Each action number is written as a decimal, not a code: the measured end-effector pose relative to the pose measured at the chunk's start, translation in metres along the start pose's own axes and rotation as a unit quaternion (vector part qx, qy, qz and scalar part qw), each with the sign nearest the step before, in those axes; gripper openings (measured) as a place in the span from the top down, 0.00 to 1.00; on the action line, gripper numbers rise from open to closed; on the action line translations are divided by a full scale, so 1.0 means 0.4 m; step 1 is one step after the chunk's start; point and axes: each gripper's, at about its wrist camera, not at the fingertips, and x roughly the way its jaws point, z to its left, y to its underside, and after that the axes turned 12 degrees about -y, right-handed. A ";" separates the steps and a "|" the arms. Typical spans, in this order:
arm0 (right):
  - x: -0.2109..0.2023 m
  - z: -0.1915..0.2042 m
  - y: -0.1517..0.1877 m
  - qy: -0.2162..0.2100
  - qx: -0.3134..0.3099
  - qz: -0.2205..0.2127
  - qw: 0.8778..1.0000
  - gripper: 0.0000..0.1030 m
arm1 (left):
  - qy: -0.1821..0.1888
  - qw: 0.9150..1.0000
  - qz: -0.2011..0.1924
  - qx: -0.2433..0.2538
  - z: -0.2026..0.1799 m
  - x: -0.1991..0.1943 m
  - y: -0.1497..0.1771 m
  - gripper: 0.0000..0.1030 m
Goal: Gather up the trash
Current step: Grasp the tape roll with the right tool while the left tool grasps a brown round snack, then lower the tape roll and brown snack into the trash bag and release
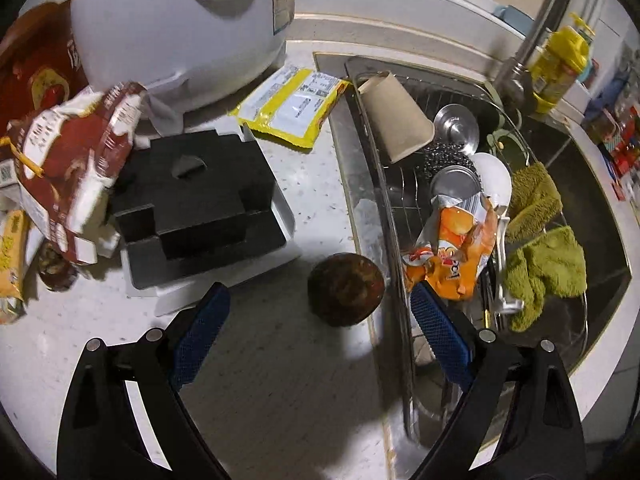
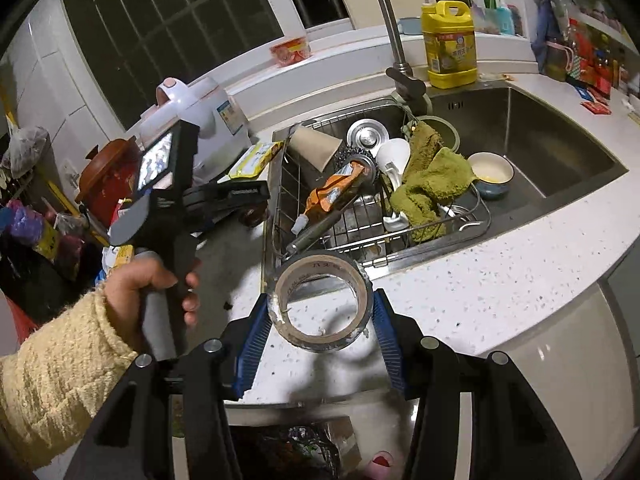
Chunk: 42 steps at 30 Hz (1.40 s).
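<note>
Because bound for what looks like a trash bag below, though dim: spent tape roll (image 2: 323,304) pinched across its rim in right claw (image 2: 320,320), above surface (image 2: 500,280) edge. Left claw (image 1: 320,320) wide, empty, over brown round scrap (image 1: 346,289).

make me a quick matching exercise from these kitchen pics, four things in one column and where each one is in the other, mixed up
Things:
1. grey roll of tape
2. orange crumpled snack wrapper
3. yellow dish soap bottle
4. round brown fruit

Places:
A. on the counter beside the sink's edge
B. between the right gripper's blue pads
C. in the wire rack over the sink
D. behind the sink, by the tap

Pairs: 1-B, 2-C, 3-D, 4-A
</note>
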 end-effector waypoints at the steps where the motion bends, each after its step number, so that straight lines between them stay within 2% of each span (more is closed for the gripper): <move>1: 0.001 -0.002 -0.003 -0.002 -0.001 0.000 1.000 0.51 | -0.007 1.000 -0.004 -0.002 -0.004 0.002 -0.002 0.15; 2: 0.001 -0.005 -0.008 -0.003 -0.002 -0.001 1.000 0.51 | -0.010 1.000 -0.006 0.001 -0.011 0.007 -0.006 0.22; 4: 0.000 -0.009 -0.013 -0.004 -0.004 -0.002 1.000 0.51 | -0.006 1.000 0.007 0.004 -0.016 0.023 -0.005 0.44; 5: 0.000 -0.011 -0.015 -0.005 -0.004 -0.002 1.000 0.51 | -0.015 1.000 -0.001 0.008 -0.020 0.021 -0.008 0.58; 6: -0.001 -0.015 -0.017 -0.006 -0.003 -0.003 1.000 0.51 | -0.018 1.000 -0.001 0.011 -0.020 0.022 -0.009 0.63; 10: -0.005 -0.024 -0.019 -0.010 0.002 -0.005 1.000 0.51 | 0.009 1.000 0.006 0.002 0.000 0.018 -0.005 0.63; 12: -0.005 -0.019 -0.019 -0.012 0.001 -0.005 1.000 0.51 | 0.041 0.999 0.006 -0.012 0.025 0.002 0.006 0.63; 14: -0.004 -0.013 -0.019 -0.013 -0.004 -0.004 1.000 0.51 | 0.062 0.998 -0.007 -0.010 0.051 -0.036 0.025 0.63; 15: -0.003 -0.003 -0.018 -0.013 -0.009 -0.004 1.000 0.51 | 0.089 0.996 -0.016 -0.011 0.077 -0.067 0.040 0.63; 18: 0.004 0.034 -0.015 -0.022 -0.027 0.000 0.999 0.51 | 0.122 0.992 -0.037 0.002 0.139 -0.148 0.083 0.63; 19: 0.006 0.045 -0.013 -0.027 -0.032 0.002 0.999 0.51 | 0.139 0.989 -0.045 0.008 0.180 -0.193 0.114 0.63; 22: 0.020 0.115 0.004 -0.055 -0.062 0.018 0.996 0.51 | 0.157 0.986 -0.056 0.030 0.276 -0.279 0.195 0.63; 25: 0.046 0.204 0.042 -0.097 -0.103 0.050 0.989 0.51 | 0.152 0.985 -0.053 0.057 0.392 -0.348 0.318 0.63; 27: 0.073 0.281 0.083 -0.126 -0.140 0.084 0.979 0.51 | 0.127 0.989 -0.032 0.070 0.477 -0.369 0.418 0.63; 30: 0.118 0.385 0.157 -0.161 -0.183 0.135 0.960 0.51 | 0.101 0.993 0.013 0.055 0.585 -0.358 0.537 0.63; 32: 0.152 0.443 0.218 -0.179 -0.204 0.173 0.947 0.51 | 0.073 0.996 0.048 0.037 0.655 -0.320 0.631 0.63; 34: 0.212 0.494 0.298 -0.189 -0.216 0.221 0.932 0.51 | 0.062 0.994 0.087 0.017 0.706 -0.259 0.712 0.63; 36: 0.283 0.514 0.386 -0.185 -0.218 0.262 0.922 0.51 | 0.042 0.992 0.115 0.009 0.737 -0.192 0.788 0.63; 39: 0.389 0.501 0.518 -0.158 -0.222 0.312 0.910 0.51 | 0.037 0.986 0.163 -0.014 0.770 -0.052 0.908 0.63; 42: 0.504 0.462 0.650 -0.127 -0.218 0.357 0.899 0.51 | 0.023 0.975 0.217 -0.031 0.790 0.099 1.027 0.63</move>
